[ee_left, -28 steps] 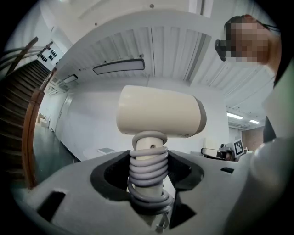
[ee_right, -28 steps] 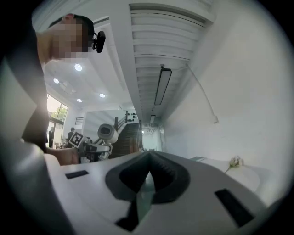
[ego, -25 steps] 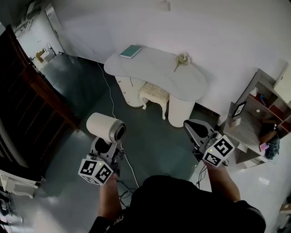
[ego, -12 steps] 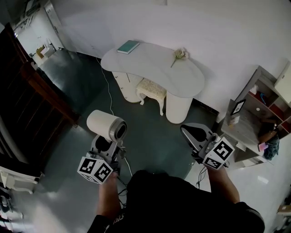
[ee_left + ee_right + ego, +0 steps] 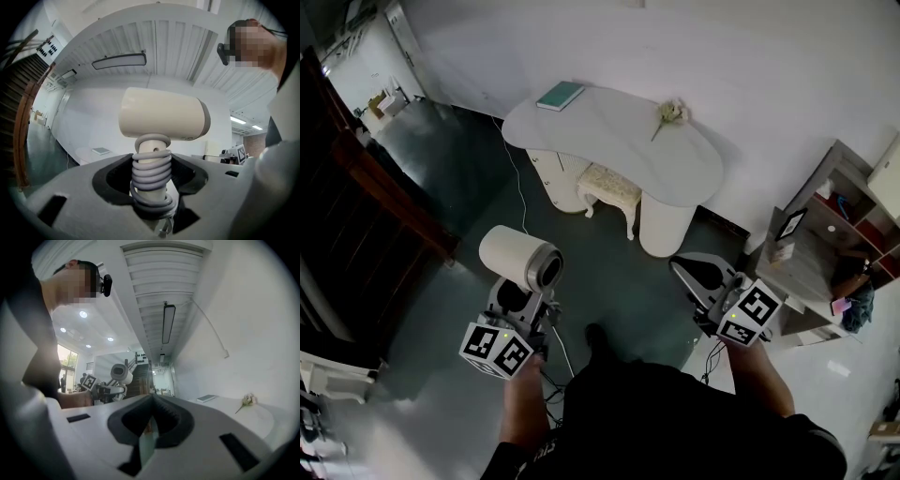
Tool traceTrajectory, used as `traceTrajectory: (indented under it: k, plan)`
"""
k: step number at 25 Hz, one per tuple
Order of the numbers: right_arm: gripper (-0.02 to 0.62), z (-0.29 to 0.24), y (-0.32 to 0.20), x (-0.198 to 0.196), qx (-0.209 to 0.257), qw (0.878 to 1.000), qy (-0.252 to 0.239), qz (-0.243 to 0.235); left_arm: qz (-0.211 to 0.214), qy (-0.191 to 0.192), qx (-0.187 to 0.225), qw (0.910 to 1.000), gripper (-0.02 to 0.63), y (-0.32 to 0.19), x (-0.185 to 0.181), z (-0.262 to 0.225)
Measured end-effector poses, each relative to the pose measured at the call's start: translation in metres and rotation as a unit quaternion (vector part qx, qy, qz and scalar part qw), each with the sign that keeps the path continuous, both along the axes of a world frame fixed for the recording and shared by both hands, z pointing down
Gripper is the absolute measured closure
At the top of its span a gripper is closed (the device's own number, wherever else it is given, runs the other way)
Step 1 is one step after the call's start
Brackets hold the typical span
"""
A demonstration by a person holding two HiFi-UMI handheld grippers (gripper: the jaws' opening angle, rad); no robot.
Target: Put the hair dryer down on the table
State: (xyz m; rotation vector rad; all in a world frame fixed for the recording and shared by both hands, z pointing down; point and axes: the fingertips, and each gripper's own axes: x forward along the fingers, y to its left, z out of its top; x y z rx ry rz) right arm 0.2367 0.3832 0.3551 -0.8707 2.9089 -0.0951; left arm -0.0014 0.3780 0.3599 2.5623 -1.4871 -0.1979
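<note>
As my left gripper clamps the dryer, right gripper pinched empty, I should carry it level to the table.

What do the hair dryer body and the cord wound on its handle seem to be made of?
The hair dryer is likely matte cream plastic: smooth, even surface, soft shading, no sharp glare. The cord is probably grey rubber or soft plastic: it bends in tight coils, with a dull sheen.
</note>
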Motion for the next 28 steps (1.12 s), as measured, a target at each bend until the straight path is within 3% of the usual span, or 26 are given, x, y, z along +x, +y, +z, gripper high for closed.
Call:
traceTrajectory:
  k: [6,18,28]
  plan:
    - [0.589,0.0,-0.049,-0.02,-0.006,1.0,0.001,0.006,-0.003,0.006,0.002,1.0,0.373,-0.044,-0.026,-0.001]
    - [0.589,-0.005,-0.149,-0.105,-0.012,1.0,0.02,0.002,0.005,0.012,0.002,0.9999,0.373,-0.146,-0.102,-0.004]
    - [0.589,-0.009,-0.197,-0.17,-0.009,1.0,0.028,0.008,-0.004,-0.003,0.014,0.9999,0.373,-0.192,-0.18,0.001]
